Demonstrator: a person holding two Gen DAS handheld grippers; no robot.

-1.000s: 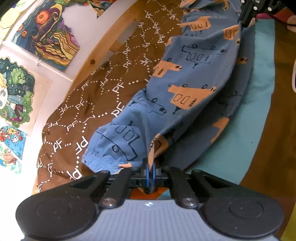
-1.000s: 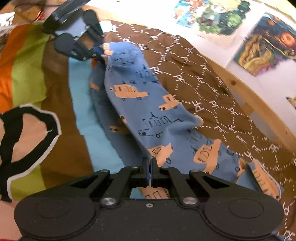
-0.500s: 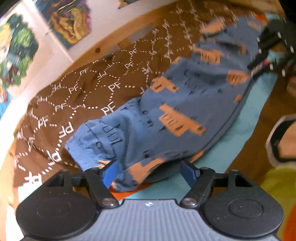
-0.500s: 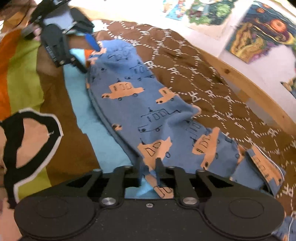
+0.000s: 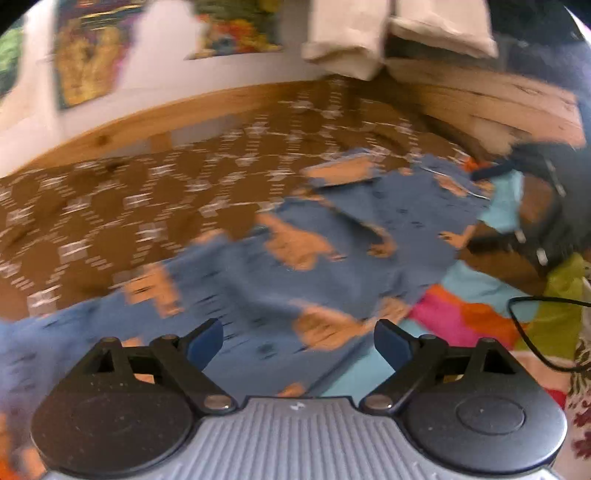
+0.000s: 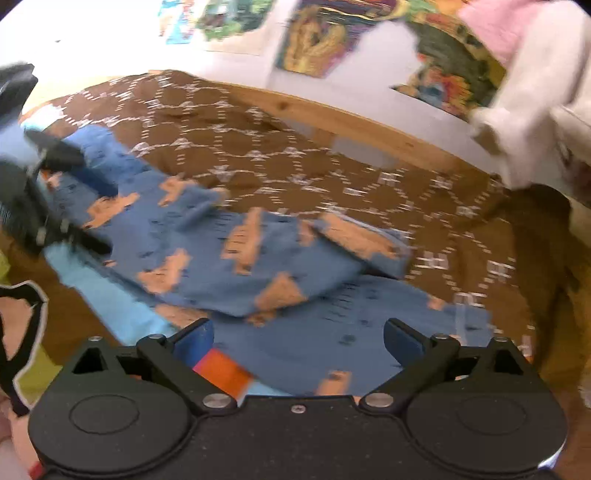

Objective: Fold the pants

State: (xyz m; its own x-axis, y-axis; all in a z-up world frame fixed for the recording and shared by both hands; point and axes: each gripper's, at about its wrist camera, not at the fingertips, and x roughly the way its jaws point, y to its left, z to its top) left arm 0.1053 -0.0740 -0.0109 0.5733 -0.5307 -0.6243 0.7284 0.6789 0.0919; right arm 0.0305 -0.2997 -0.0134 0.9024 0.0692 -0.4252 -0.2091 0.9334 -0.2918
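Observation:
The blue pants (image 5: 295,258) with orange car prints lie folded lengthwise on the bed, one leg on top of the other; they also show in the right wrist view (image 6: 258,266). My left gripper (image 5: 299,345) is open and empty just above the leg end. My right gripper (image 6: 297,338) is open and empty above the waist end. Each gripper shows dimly in the other's view, the right one (image 5: 532,206) at the far right, the left one (image 6: 40,199) at the far left. Both views are motion-blurred.
The pants rest on a brown patterned blanket (image 5: 147,206) and a striped colourful cover (image 5: 461,314). A wooden bed rail (image 6: 351,118) runs behind, with pictures on the wall (image 6: 325,33). Pale cloth (image 6: 535,92) hangs at the upper right. A black cable (image 5: 535,325) lies at the right.
Both grippers have opened and let go of the pants, which now lie flat on the bed. Both cameras have swung and pulled back from the cloth.

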